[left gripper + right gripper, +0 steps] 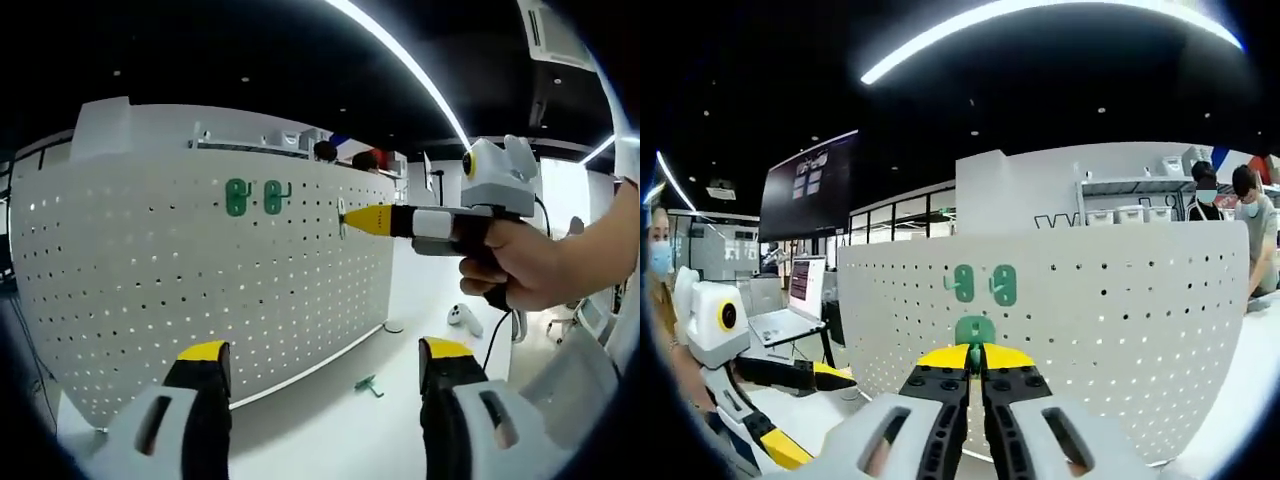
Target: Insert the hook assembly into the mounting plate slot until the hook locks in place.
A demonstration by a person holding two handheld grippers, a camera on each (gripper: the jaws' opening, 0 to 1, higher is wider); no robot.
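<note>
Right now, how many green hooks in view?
4: two mounted side by side on the pegboard, one in the right gripper at the board, one lying on the table.

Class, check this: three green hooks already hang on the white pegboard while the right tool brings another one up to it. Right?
Not quite: two green hooks hang on the pegboard, not three, as the right gripper view shows. The right tool does bring another green hook up to it.

I see even, bright indoor light from long ceiling strips (400,55) that glare white against a dark ceiling, leaving the white pegboard (200,270) beneath them evenly lit with only soft shadow along its base. Fisheye distortion bows the pegboard's edges in both views. The near jaws below the pegboard look slightly soft; the pegboard's holes stay sharp.
</note>
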